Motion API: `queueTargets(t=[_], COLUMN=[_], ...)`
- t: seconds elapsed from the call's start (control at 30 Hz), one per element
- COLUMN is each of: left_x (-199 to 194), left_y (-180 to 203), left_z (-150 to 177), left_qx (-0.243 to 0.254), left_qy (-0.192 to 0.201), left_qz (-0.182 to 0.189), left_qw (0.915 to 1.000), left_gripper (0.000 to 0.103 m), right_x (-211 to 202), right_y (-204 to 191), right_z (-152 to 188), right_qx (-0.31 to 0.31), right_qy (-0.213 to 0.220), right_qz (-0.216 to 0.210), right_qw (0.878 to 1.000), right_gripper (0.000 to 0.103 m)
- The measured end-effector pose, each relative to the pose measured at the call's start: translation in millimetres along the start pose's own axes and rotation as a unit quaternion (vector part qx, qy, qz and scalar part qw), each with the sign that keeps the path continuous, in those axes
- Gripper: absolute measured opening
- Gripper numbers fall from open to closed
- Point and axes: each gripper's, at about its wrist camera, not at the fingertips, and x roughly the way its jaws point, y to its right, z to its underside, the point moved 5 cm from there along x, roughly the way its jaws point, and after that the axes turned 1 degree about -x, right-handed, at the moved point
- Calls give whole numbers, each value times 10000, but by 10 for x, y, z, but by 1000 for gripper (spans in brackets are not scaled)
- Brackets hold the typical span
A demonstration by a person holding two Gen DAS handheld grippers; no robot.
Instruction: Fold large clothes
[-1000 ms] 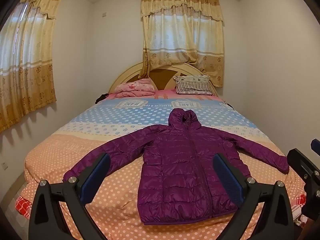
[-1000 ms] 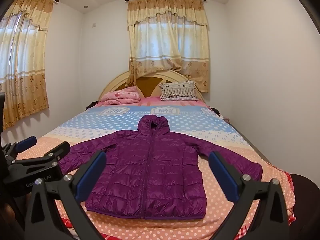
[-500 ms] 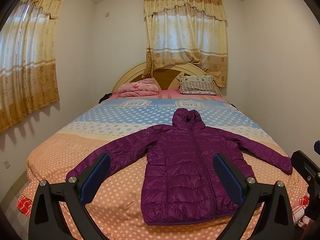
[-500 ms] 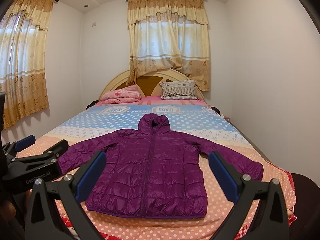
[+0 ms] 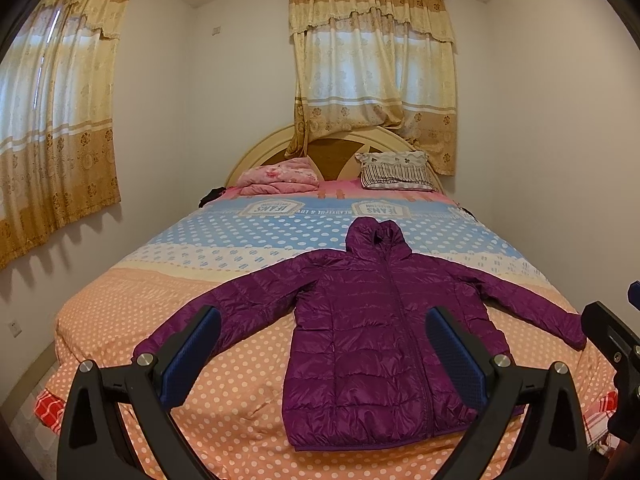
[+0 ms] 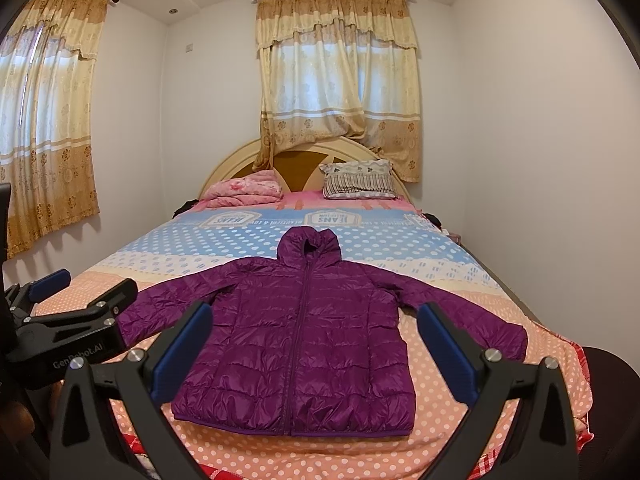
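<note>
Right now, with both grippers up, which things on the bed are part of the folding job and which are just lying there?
For the job:
purple quilted hooded jacket, spread flat
left gripper, jaws open
right gripper, jaws open

Just lying about:
folded pink blanket
striped pillow
polka-dot bedspread

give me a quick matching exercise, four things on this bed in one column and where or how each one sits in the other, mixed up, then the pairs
Things
1. purple jacket
2. pink folded blanket
3. striped pillow
4. left gripper

Places or states
A. at the headboard, on the right side
B. spread flat, sleeves out, hood toward the headboard
C. open, over the bed's left edge, holding nothing
D. at the headboard, on the left side

Pairs: 1-B, 2-D, 3-A, 4-C
</note>
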Motion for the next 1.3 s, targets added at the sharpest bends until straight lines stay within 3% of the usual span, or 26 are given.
queueTargets(t=[1.3], left_x=[26], left_y=[-104], left_z=[2], left_qx=[-23], left_qy=[2], left_qz=[-29], left_qw=[10000], left_gripper=[102], right_x=[121], right_y=[-27], right_z=[117], right_qx=[-3], right_qy=[-67], right_qz=[-49], right_qw=[10000], right_gripper=[103])
